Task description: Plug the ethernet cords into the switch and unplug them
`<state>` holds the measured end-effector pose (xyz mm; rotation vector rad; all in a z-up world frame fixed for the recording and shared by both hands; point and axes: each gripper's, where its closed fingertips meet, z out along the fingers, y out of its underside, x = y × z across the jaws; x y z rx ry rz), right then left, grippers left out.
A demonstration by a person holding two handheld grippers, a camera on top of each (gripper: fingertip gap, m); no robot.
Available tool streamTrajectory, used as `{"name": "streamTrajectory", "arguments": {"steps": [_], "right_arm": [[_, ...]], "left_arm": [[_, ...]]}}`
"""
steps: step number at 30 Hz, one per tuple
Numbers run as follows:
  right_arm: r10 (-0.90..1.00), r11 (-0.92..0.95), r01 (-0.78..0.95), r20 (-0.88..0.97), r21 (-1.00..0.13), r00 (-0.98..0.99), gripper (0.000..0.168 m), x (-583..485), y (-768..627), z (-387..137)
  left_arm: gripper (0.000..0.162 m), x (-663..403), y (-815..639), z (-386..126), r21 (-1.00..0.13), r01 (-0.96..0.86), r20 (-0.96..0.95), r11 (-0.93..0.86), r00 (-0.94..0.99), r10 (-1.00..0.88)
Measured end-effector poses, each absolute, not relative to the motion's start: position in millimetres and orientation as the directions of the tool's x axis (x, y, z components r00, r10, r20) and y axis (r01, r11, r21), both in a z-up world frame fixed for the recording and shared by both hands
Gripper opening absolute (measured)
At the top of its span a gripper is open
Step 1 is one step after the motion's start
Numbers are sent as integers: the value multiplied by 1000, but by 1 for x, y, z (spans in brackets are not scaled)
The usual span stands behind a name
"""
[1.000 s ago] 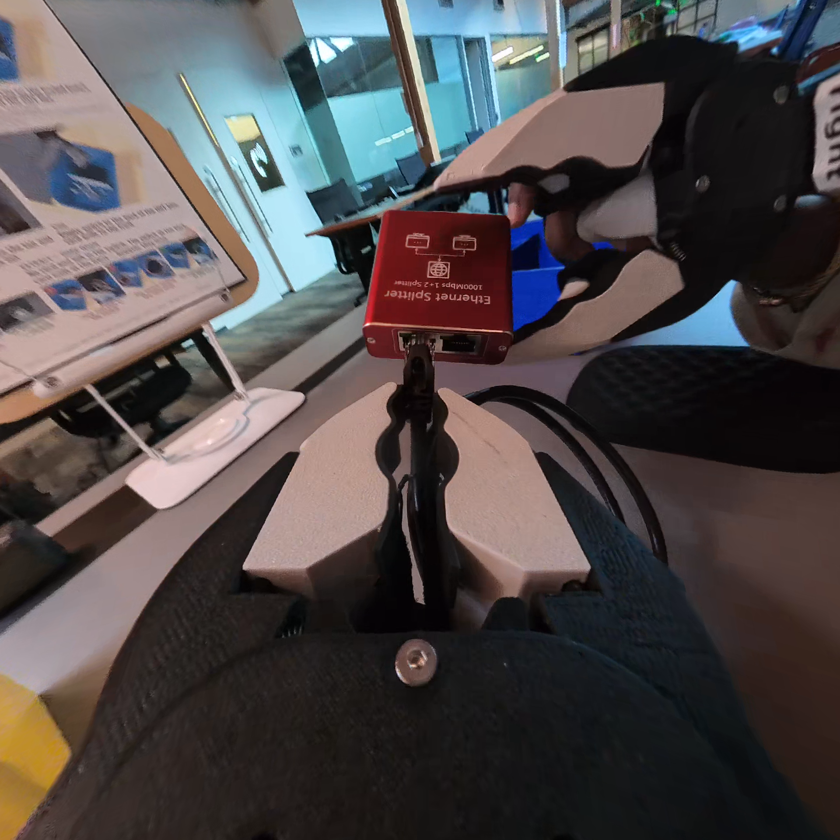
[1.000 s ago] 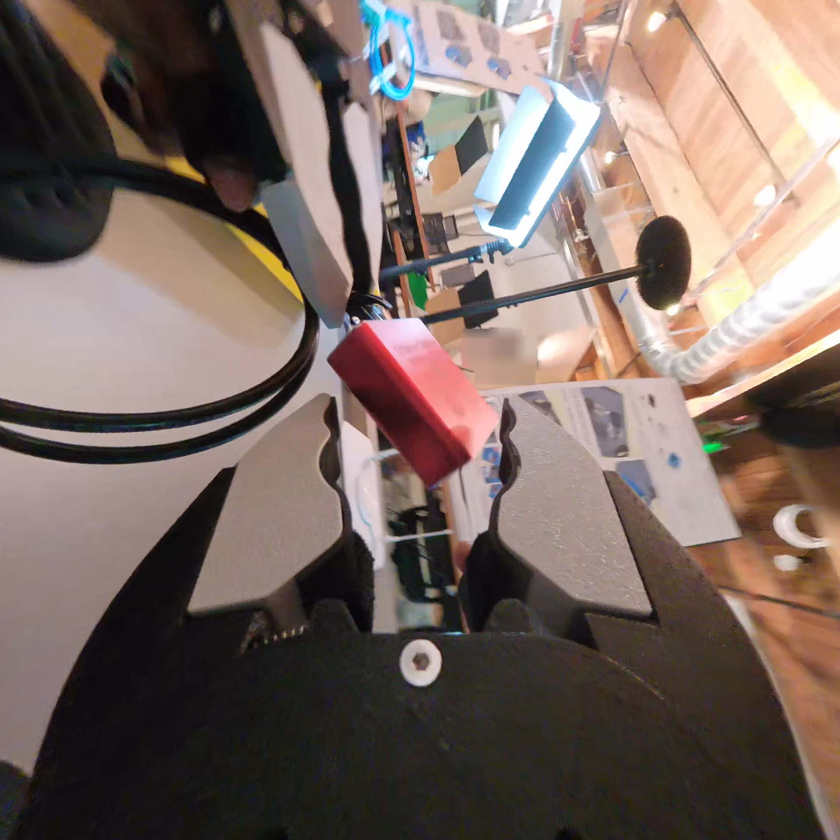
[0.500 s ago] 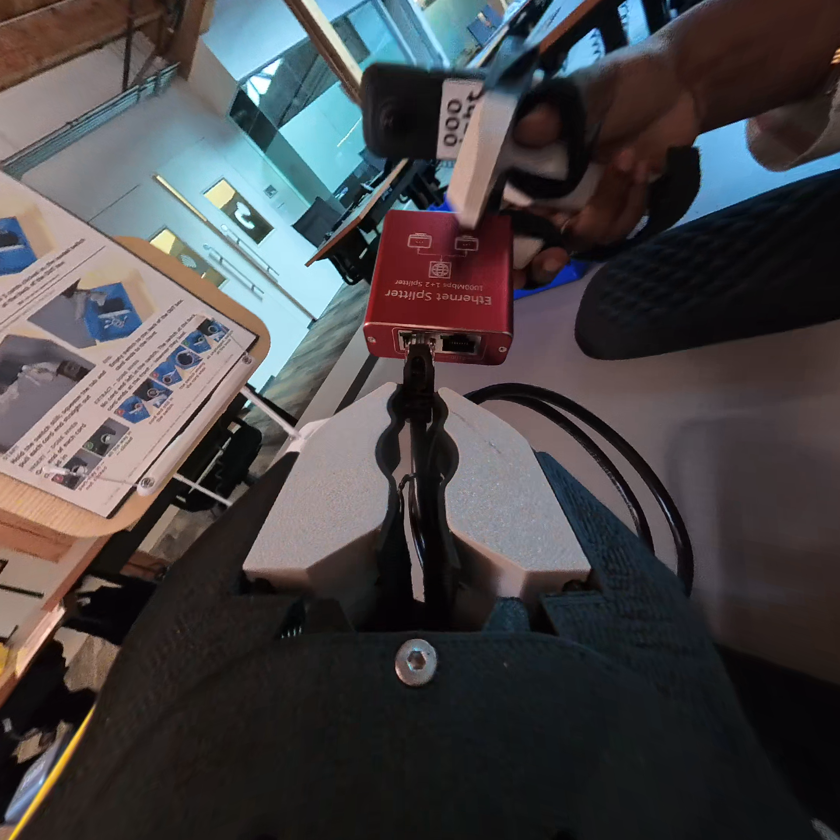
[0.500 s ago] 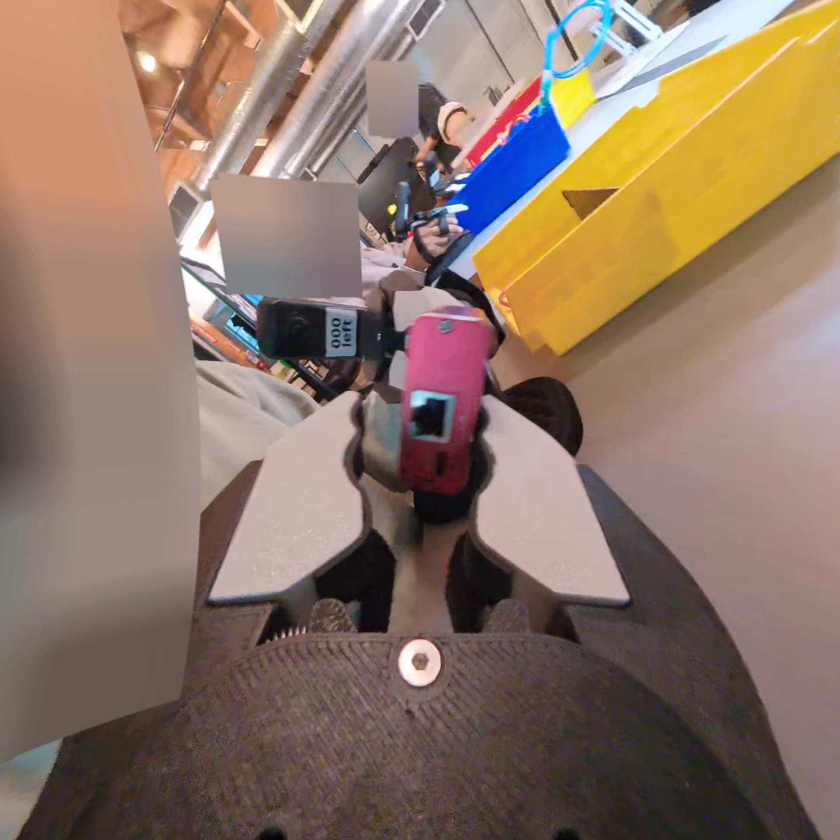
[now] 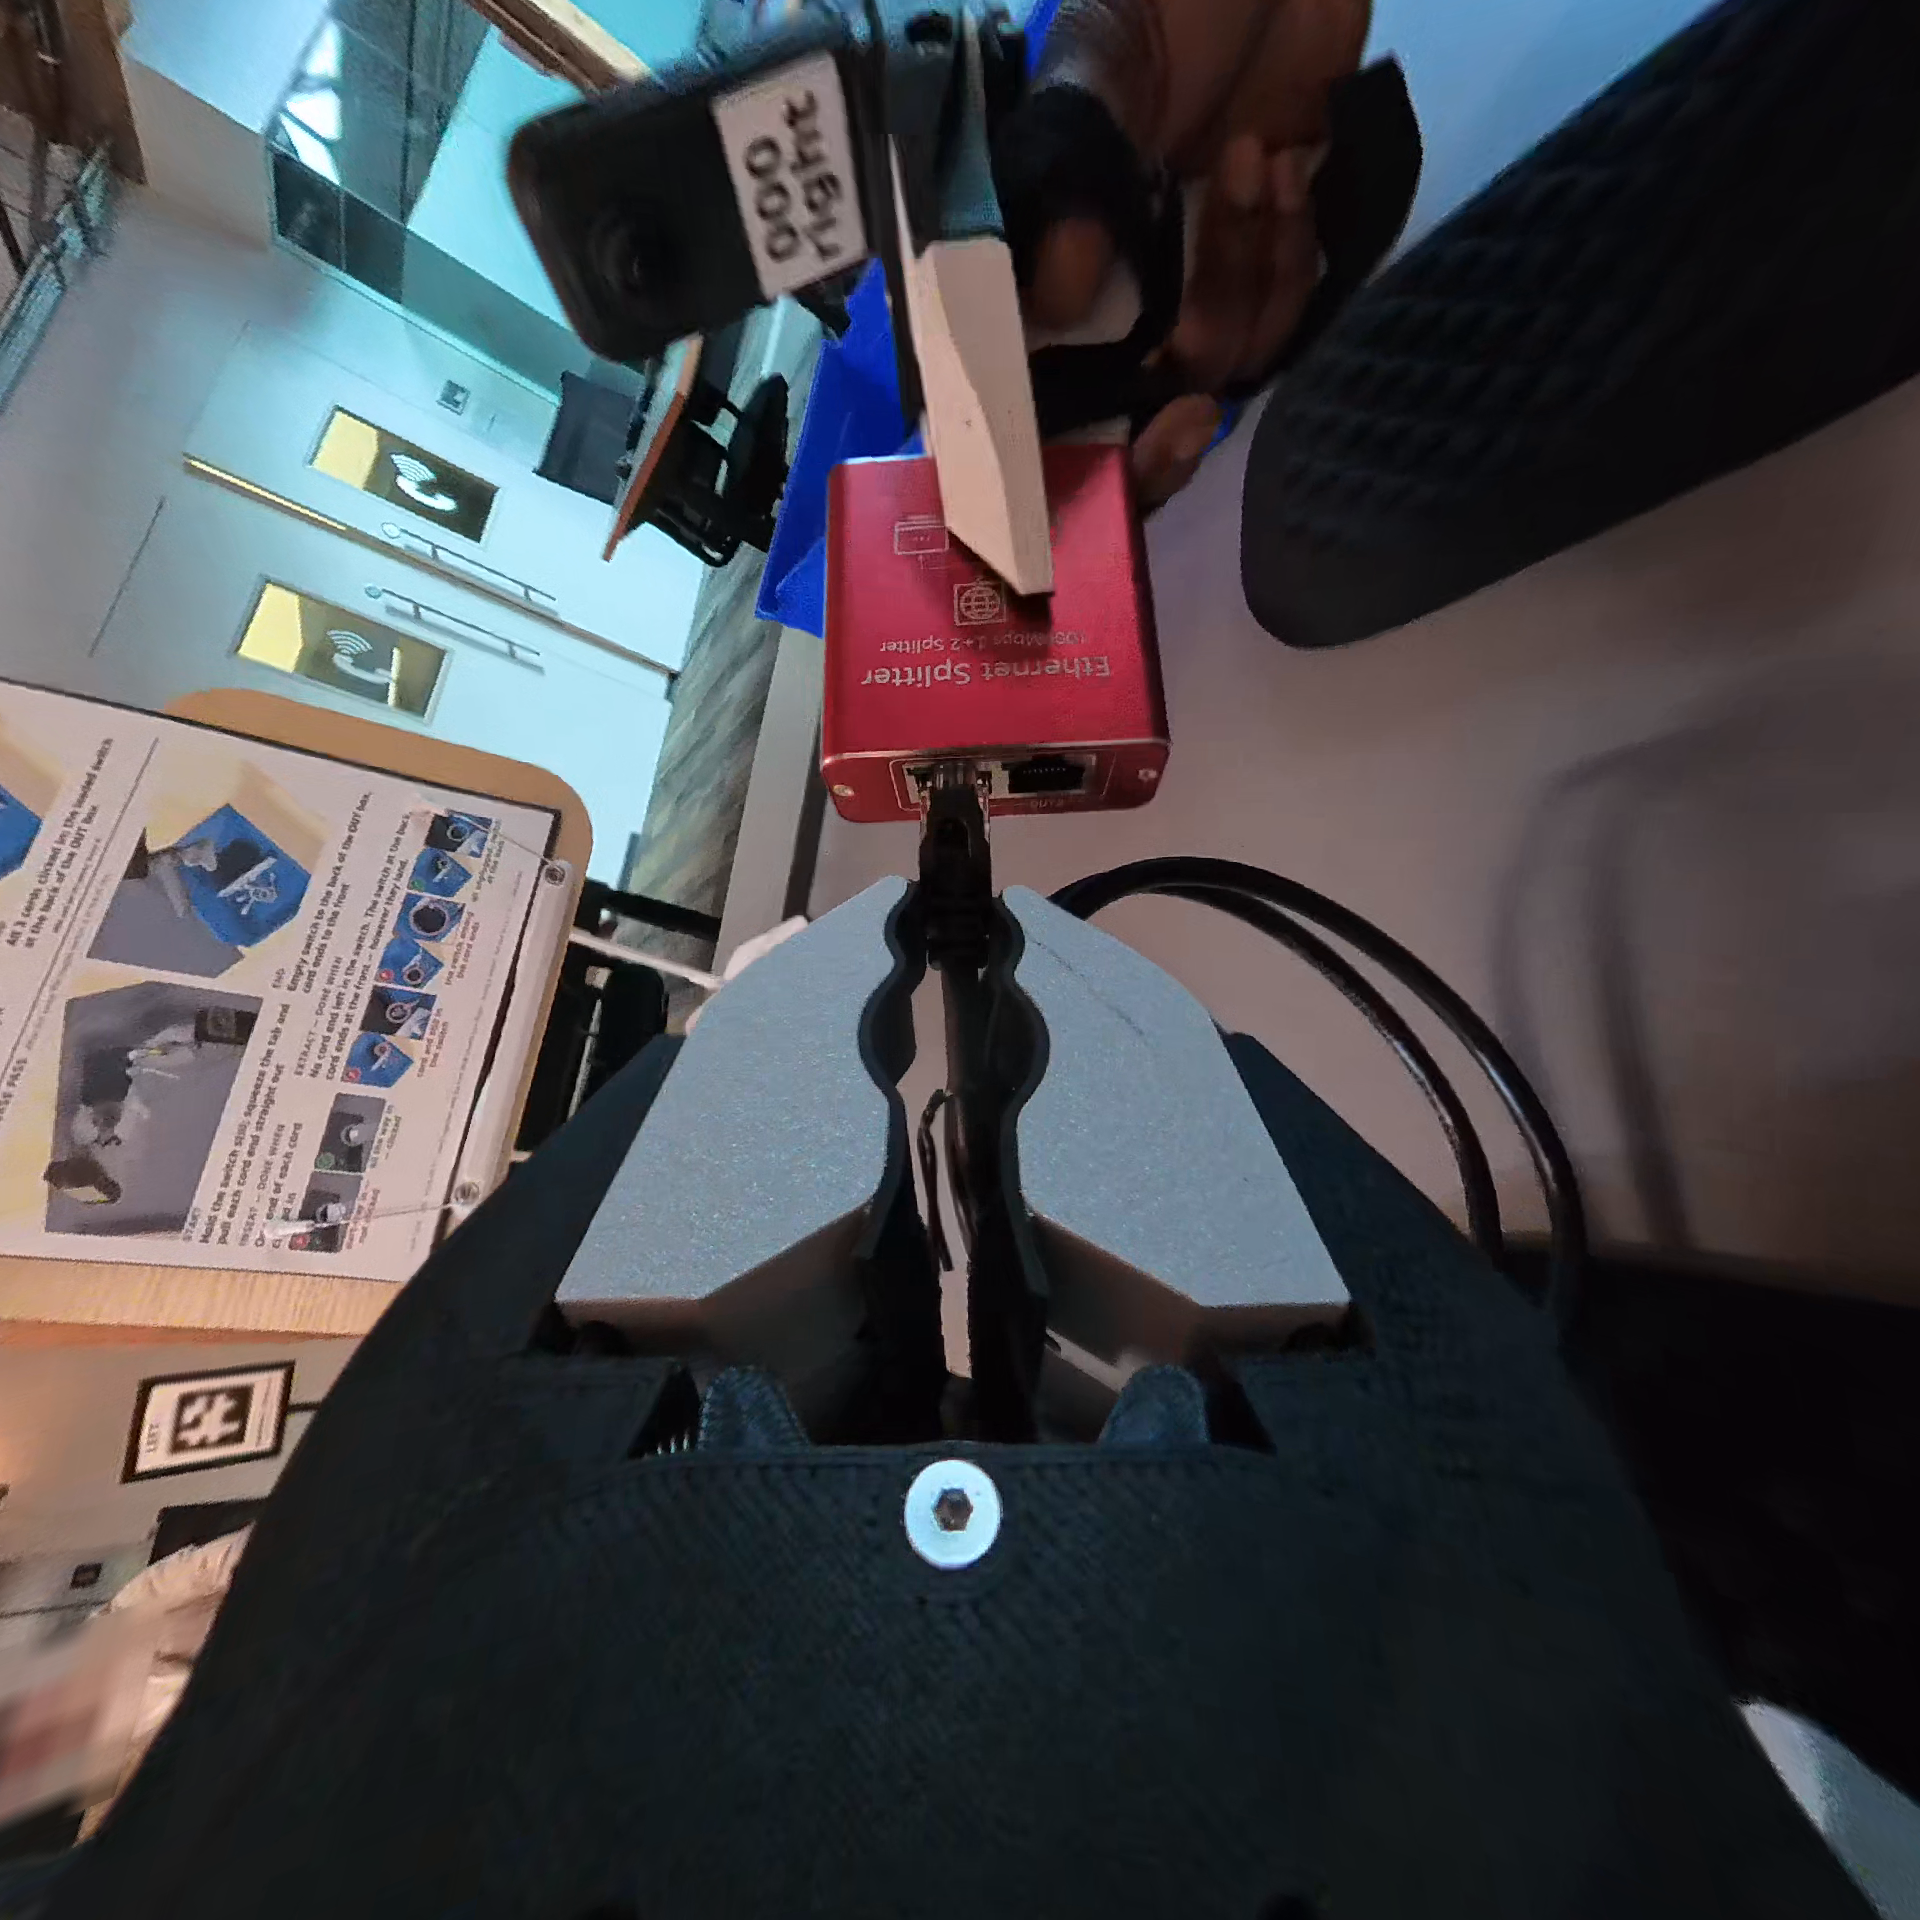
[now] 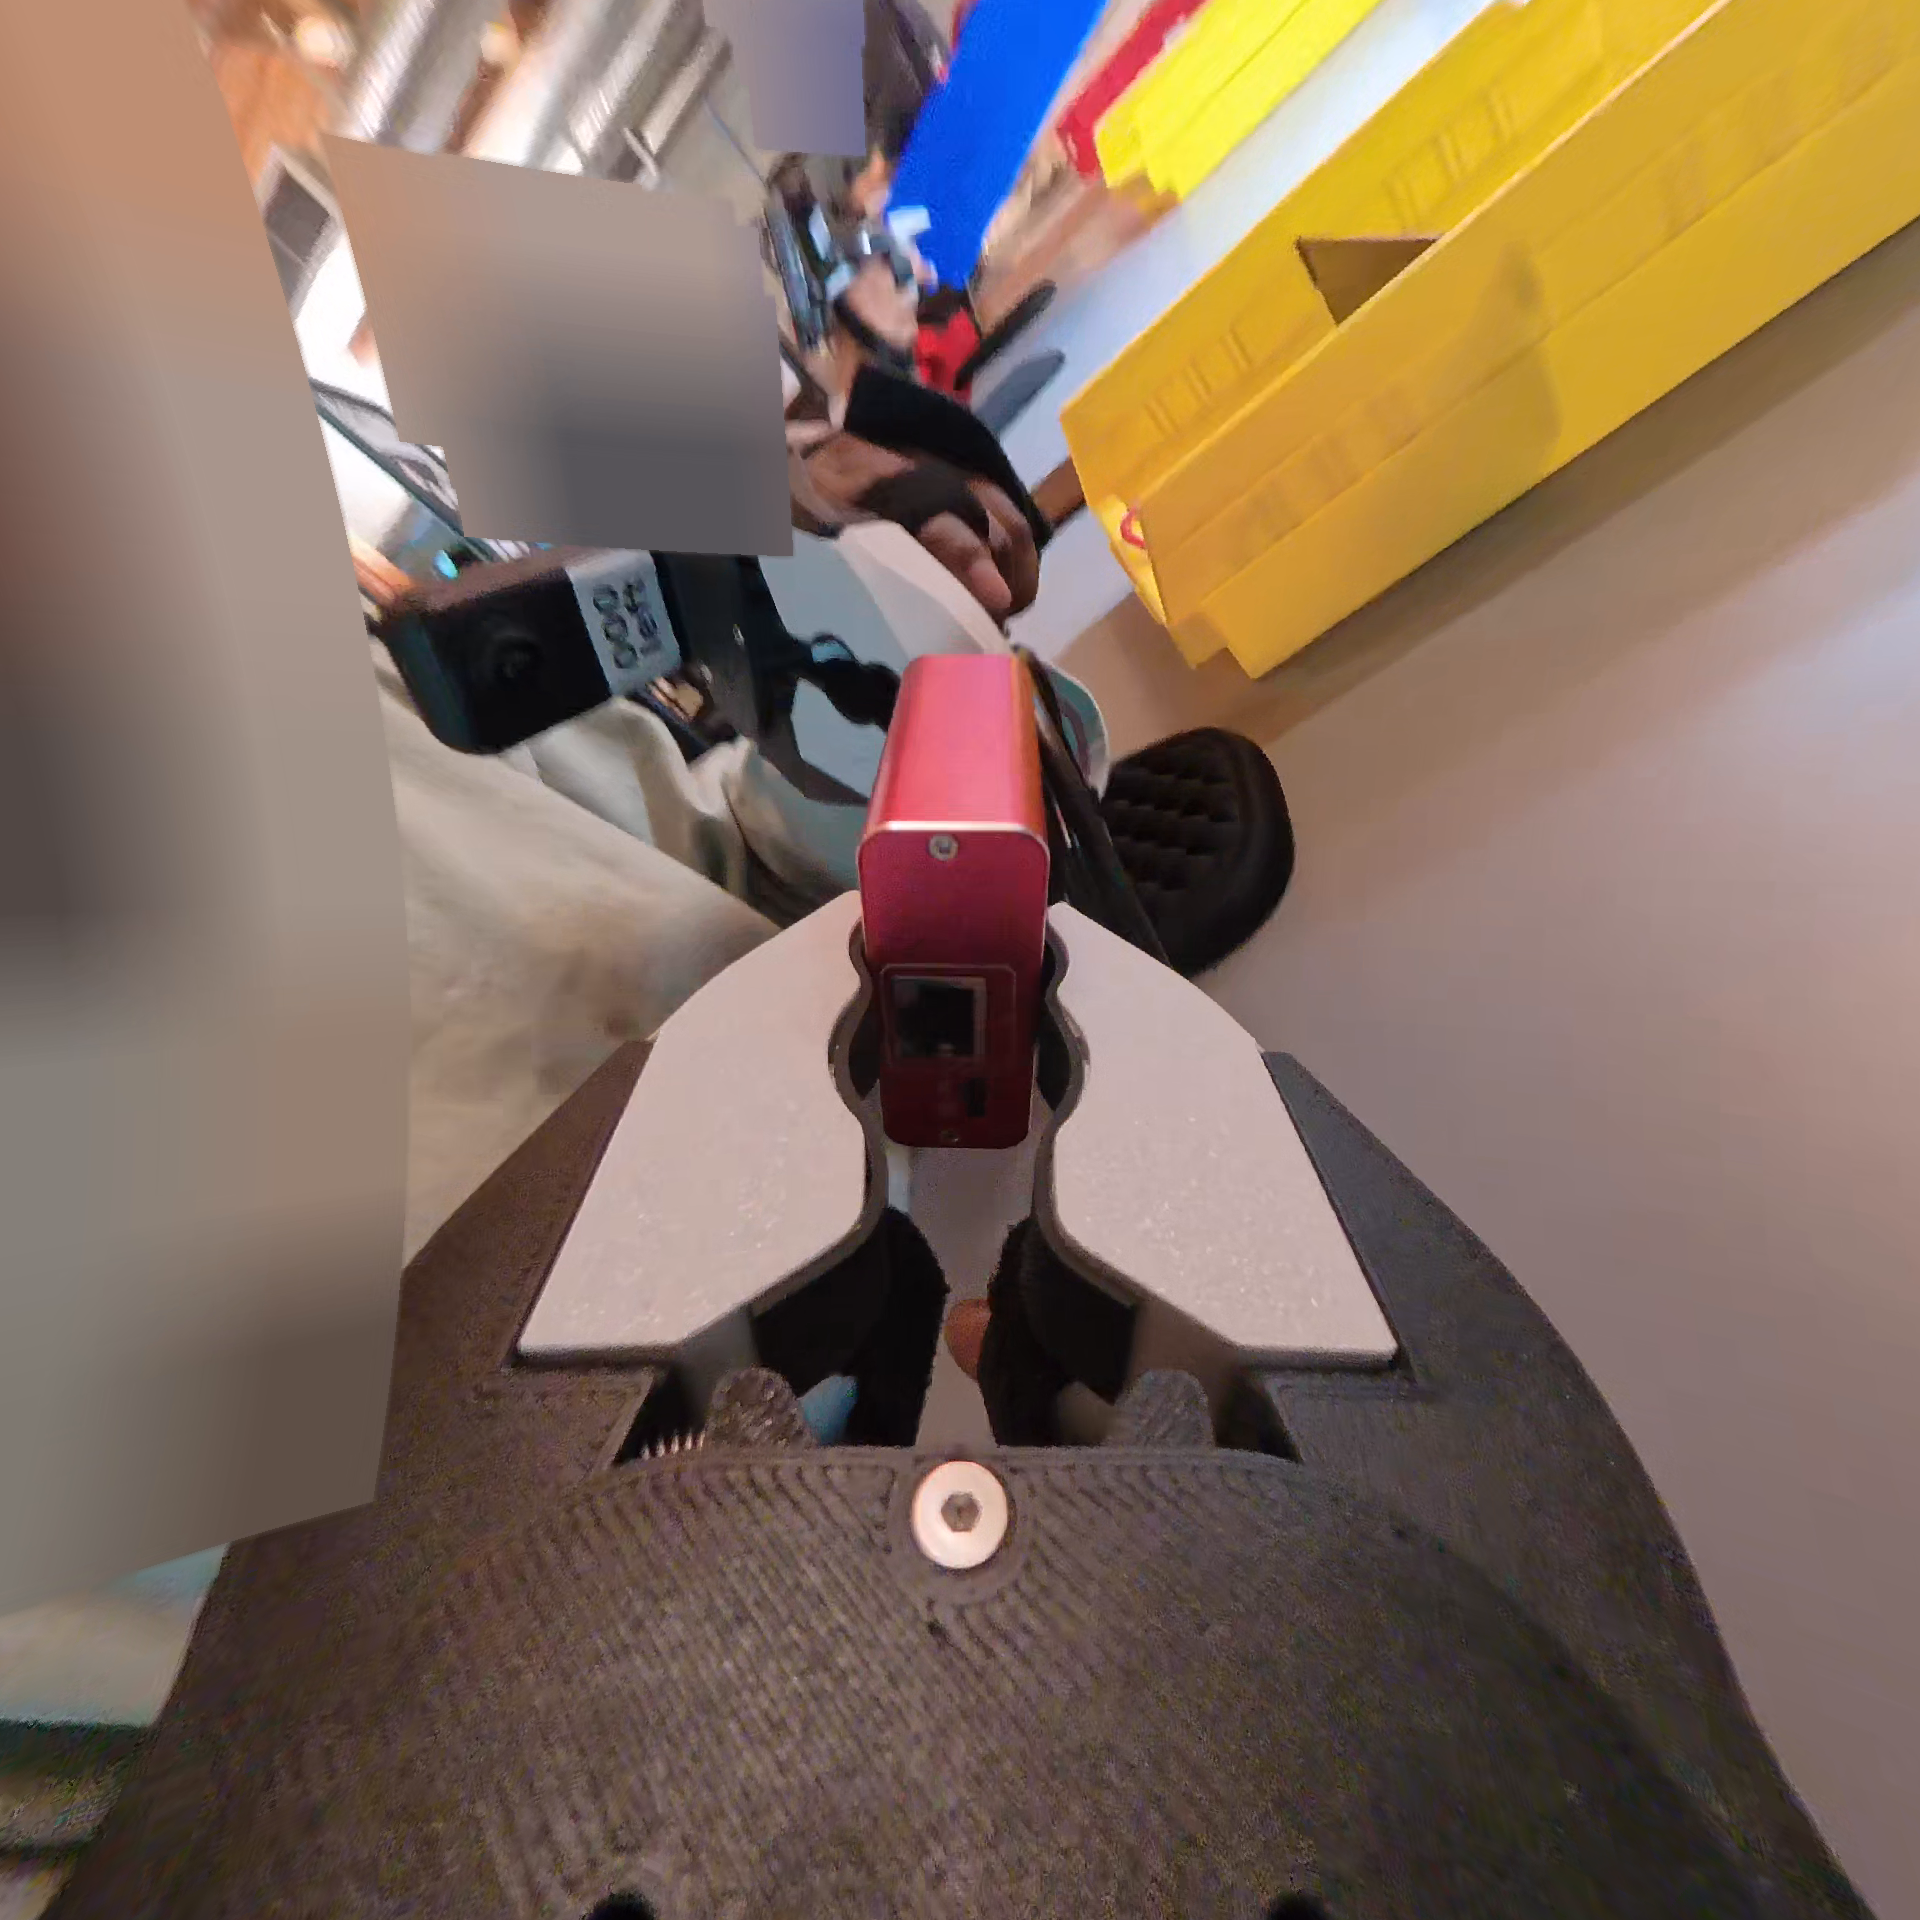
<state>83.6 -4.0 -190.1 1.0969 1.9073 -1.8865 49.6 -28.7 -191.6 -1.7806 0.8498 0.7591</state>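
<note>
Left gripper (image 5: pixel 961 914) is clamping the black ethernet cord (image 5: pixel 954 883) just behind its plug, jaws closed tight on the boot. Plug is sitting in the left port of the red switch (image 5: pixel 992 665); the right port beside it is showing empty. Rest of the cord is looping off to the right over the pale worktop (image 5: pixel 1558 883) and back under the gripper body.

Right gripper (image 6: pixel 956 1023) is gripping the switch (image 6: pixel 956 831) from the opposite end, jaws closed against its two broad faces, single port on that end facing the right wrist camera. In the left wrist view one grey finger (image 5: pixel 977 416) of the right gripper is lying flat on the switch's printed top face, with a person's hand (image 5: pixel 1195 156) behind it. Switch is being held up in the air between the two grippers, off the worktop.

A black textured pad (image 5: pixel 1558 364) is lying on the worktop at right. An instruction sheet on a wooden board (image 5: pixel 281 1018) is standing at left. In the right wrist view a yellow bin (image 6: pixel 1455 364) is sitting on the worktop, well apart from the switch; the left gripper's camera (image 6: pixel 509 665) is showing behind it.
</note>
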Motion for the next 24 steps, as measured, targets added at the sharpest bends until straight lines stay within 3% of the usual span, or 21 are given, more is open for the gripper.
{"name": "streamTrajectory", "arguments": {"steps": [5,9,12,19,24], "right_arm": [[409,-34,629,-585,-777,-701,27,86,-4,-194],[521,53,603,-493,-796,-697,27,79,-1,-201],[494,27,610,-520,-792,-697,27,81,-1,-202],[517,13,592,-502,-806,-694,26,78,-2,-208],[446,-77,584,-552,-808,-704,27,81,-7,-203]], "left_arm": [[11,49,-28,-193,-397,-855,-841,-333,484,-240],[11,41,-22,-199,-237,-880,-879,-412,375,-294],[10,44,-21,-200,-304,-875,-858,-377,424,-291],[9,44,-17,-205,-321,-858,-835,-400,456,-307],[12,47,-22,-198,-442,-842,-801,-310,526,-285]]}}
